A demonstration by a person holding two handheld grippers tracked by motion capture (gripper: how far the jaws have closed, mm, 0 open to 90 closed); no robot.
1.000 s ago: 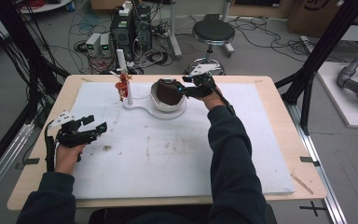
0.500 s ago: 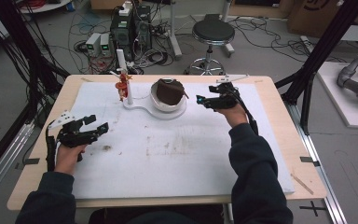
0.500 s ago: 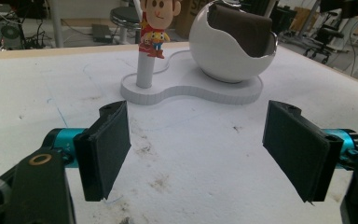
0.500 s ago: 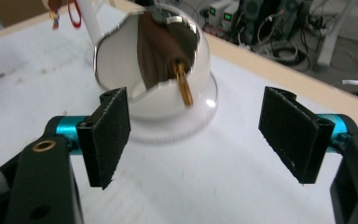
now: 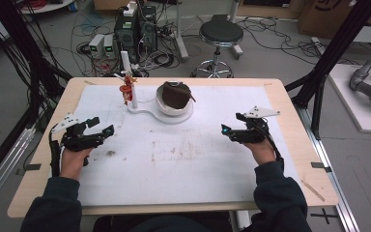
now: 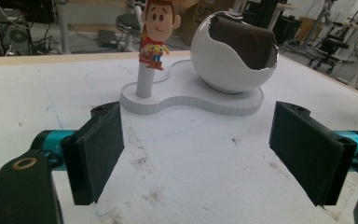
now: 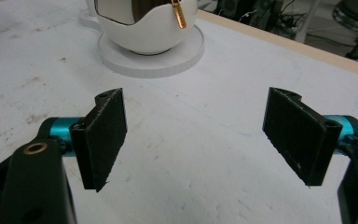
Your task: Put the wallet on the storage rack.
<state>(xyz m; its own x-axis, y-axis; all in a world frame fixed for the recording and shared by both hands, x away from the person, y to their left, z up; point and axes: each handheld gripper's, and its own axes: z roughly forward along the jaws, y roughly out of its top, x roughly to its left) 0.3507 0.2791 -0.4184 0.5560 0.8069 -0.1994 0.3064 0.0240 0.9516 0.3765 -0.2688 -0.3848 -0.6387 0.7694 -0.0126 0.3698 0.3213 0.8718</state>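
We are holding the left gripper [image 5: 101, 131] and right gripper [image 5: 226, 129] wide, both freshly opened and gripping nothing. They are resting well apart from the white egg-shaped bowl [image 5: 173, 107] containing a brown pouch [image 5: 175, 94].

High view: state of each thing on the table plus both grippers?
left gripper: open, empty, jaws just widened
right gripper: open, empty, jaws just opened
white egg-shaped shell: upright on white base, brown pouch inside
brown pouch: in the shell
cowboy figurine: upright on its post
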